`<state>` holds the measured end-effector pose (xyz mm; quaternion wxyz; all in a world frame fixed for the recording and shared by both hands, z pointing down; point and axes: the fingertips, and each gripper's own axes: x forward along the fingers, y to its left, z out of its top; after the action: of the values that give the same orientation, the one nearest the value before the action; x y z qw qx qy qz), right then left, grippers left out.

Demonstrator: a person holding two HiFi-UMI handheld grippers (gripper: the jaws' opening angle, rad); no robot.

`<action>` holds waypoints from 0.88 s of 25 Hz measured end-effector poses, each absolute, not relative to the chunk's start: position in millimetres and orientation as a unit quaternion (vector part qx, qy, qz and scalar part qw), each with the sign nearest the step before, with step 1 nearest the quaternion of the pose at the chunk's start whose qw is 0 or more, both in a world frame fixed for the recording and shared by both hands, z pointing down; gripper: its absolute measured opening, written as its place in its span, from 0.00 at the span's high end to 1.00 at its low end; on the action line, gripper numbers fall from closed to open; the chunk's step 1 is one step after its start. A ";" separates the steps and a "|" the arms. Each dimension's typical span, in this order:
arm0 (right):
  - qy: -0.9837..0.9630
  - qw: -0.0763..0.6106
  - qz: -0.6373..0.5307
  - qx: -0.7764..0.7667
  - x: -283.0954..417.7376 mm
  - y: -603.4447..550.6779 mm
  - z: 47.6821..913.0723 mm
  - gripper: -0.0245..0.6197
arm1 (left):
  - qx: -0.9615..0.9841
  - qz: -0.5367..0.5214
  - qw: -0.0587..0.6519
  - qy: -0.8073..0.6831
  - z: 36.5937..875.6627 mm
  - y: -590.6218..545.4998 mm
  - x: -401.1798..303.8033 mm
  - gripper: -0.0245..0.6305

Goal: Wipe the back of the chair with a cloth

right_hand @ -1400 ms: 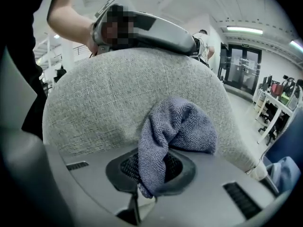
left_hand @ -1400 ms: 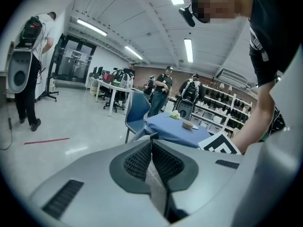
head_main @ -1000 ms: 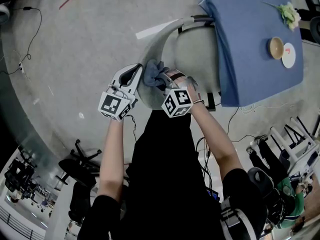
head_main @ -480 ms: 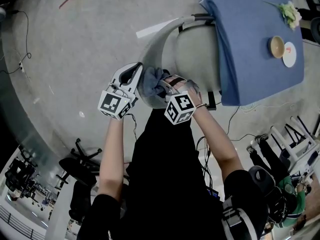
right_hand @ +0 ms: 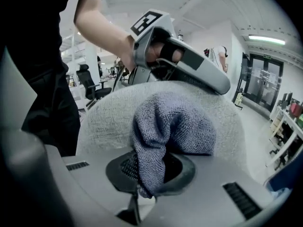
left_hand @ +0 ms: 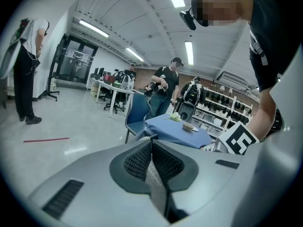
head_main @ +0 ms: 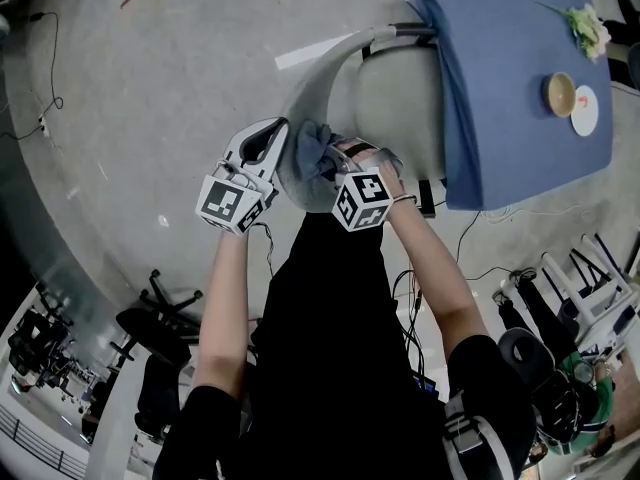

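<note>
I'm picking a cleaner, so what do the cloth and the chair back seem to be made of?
Cloth: probably blue-grey microfibre or terry, judging by its nubbly looped pile and soft folds.
Chair back: looks like pale grey woven upholstery with a matte finish, judging by its fine speckled weave.

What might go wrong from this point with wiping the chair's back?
The right gripper pinches only a narrow fold of the cloth; dragged over the rough chair back, it may pull free. The left gripper sits just beyond the cloth on the same top edge, so a stroke that way could bump it.
</note>
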<state>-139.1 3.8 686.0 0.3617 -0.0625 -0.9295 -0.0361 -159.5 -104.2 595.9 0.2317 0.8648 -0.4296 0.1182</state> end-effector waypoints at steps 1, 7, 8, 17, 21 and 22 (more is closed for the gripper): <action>-0.925 0.371 -0.044 -0.066 -137.5 3.1 693.0 0.89 | 0.864 0.117 0.232 -0.430 596.7 -104.6 -159.3 0.92; -0.907 0.407 -0.062 -0.086 -129.0 0.5 727.6 0.89 | 0.864 0.112 0.231 -0.433 595.9 -103.9 -158.4 0.92; -0.903 0.416 -0.065 -0.092 -126.0 1.0 735.6 0.89 | 0.864 0.111 0.231 -0.434 596.3 -104.0 -158.0 0.92; -0.876 0.462 -0.065 -0.124 -110.7 12.2 789.8 0.89 | 0.864 0.109 0.228 -0.436 597.3 -103.9 -159.0 0.92; -0.864 0.480 -0.044 -0.143 -101.0 25.2 806.6 0.89 | 0.862 0.108 0.227 -0.441 595.1 -102.7 -159.0 0.92; -0.861 0.485 -0.043 -0.149 -97.8 30.0 810.7 0.89 | 0.861 0.107 0.228 -0.442 595.1 -102.3 -159.1 0.92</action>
<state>-97.8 30.0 810.7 0.4848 -0.1490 -0.8607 -0.0430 -159.1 -102.3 595.1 0.2280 0.8608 -0.4422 0.1071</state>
